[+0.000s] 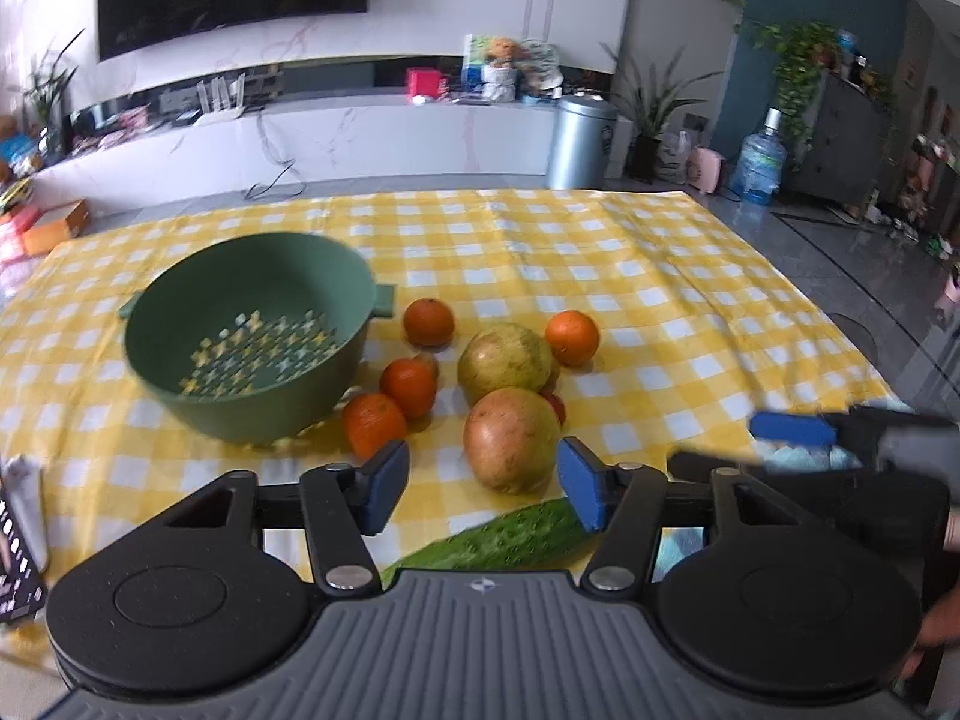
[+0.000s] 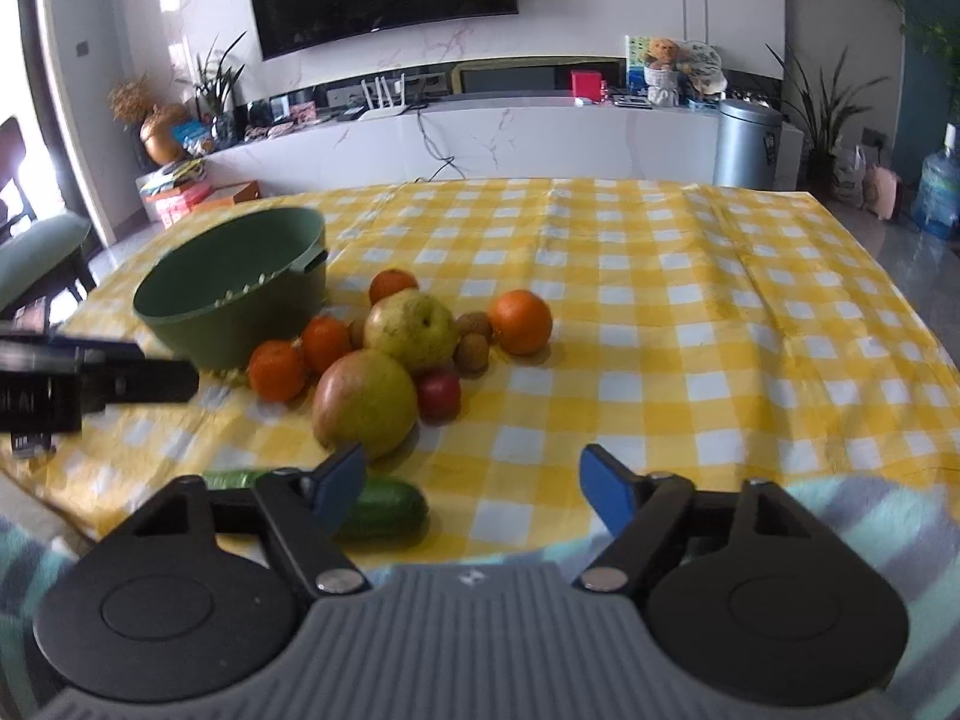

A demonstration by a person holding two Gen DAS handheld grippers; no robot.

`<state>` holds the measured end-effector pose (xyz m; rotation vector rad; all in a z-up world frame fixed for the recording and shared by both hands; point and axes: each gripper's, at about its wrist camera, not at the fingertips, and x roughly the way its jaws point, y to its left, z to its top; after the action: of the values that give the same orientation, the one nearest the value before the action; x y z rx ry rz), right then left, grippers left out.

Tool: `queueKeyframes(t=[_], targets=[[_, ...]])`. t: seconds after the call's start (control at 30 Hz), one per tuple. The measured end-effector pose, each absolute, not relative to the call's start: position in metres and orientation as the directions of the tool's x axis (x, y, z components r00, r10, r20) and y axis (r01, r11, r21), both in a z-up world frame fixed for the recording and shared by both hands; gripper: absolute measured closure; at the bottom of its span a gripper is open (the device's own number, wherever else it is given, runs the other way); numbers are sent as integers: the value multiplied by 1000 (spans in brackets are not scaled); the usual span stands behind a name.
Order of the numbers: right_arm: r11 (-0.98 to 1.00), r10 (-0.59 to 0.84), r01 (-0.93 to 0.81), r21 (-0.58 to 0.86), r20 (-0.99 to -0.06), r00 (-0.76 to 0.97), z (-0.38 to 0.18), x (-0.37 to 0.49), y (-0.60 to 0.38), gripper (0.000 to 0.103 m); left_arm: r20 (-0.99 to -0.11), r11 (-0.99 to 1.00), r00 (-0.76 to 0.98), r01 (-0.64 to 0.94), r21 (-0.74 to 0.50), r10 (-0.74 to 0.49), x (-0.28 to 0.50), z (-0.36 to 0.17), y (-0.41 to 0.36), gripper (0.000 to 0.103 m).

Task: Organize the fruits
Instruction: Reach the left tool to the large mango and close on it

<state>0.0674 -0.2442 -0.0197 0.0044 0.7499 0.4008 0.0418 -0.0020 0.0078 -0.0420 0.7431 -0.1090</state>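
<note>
Tablecloth (image 1: 630,252) in yellow check carries everything: the green colander (image 1: 252,336) sits empty at left, and the fruit lies loose just beside it — none is inside yet. Nearest the left gripper (image 1: 483,483) is a reddish-yellow mango (image 1: 513,438); both that gripper and the right gripper (image 2: 474,489) stand parted, holding nothing. Probably best to straddle the mango at its widest part and close gently — it may roll into the cucumber (image 1: 498,537) or the small oranges (image 1: 375,423).

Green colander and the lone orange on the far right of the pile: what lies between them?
In the right wrist view, between the green colander and the lone orange sit a yellow-green pear, small oranges and brown lychee-like fruits.
</note>
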Motion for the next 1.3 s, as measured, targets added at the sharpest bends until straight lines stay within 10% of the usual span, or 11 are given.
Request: queueKeyframes(t=[0.47, 0.87, 1.3], targets=[[879, 474, -375, 295, -629, 616, -29, 147, -235, 43, -728, 991, 673, 71, -110, -129, 90, -49, -14, 23], [861, 509, -335, 382, -645, 570, -56, 183, -221, 72, -754, 987, 642, 38, -154, -142, 120, -73, -21, 21], [806, 592, -407, 430, -598, 540, -58, 193, -208, 59, -737, 985, 657, 55, -163, -159, 117, -74, -19, 30]])
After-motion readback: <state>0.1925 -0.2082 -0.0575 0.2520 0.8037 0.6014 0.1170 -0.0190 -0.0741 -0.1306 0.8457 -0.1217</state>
